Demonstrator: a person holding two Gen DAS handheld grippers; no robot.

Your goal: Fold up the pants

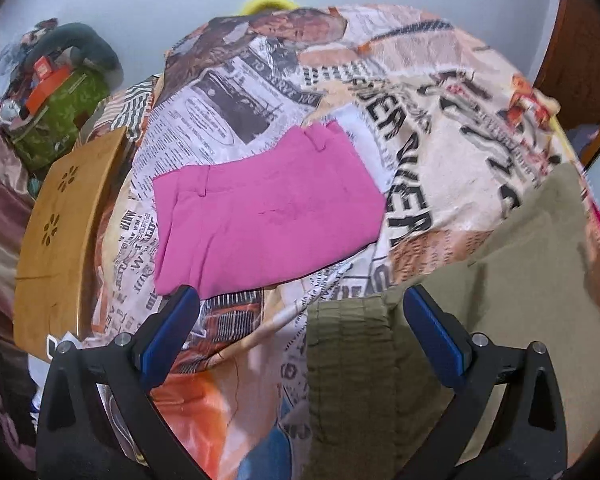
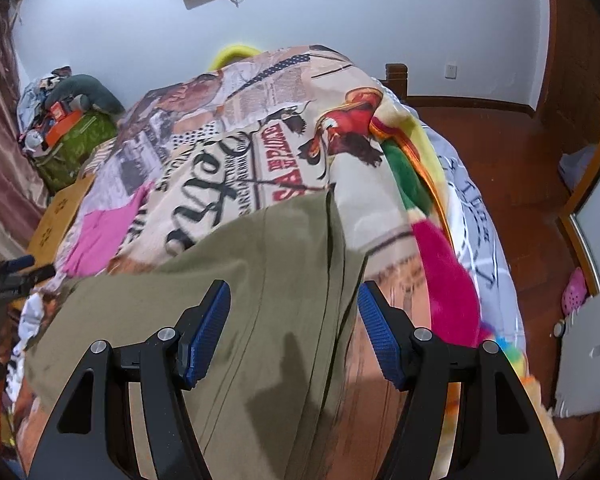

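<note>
Olive-green pants (image 1: pixel 512 272) lie spread on a bed covered by a newspaper-print blanket (image 1: pixel 340 92); their ribbed elastic waistband (image 1: pixel 348 352) is near me in the left wrist view. My left gripper (image 1: pixel 300 304) is open, hovering just above the waistband end. In the right wrist view the olive pants (image 2: pixel 260 280) run away from me across the blanket (image 2: pixel 228 160). My right gripper (image 2: pixel 294 300) is open, fingers astride the pants' right edge. Folded pink pants (image 1: pixel 268 208) lie flat further back; they also show in the right wrist view (image 2: pixel 100 236).
A wooden bedside stand (image 1: pixel 60 232) is at the left, with a green bag and clutter (image 1: pixel 56 112) behind it. A pink and multicoloured fuzzy cloth (image 2: pixel 448 280) hangs off the bed's right side above the wooden floor (image 2: pixel 532 208). The left gripper's tip (image 2: pixel 16 268) shows at the far left.
</note>
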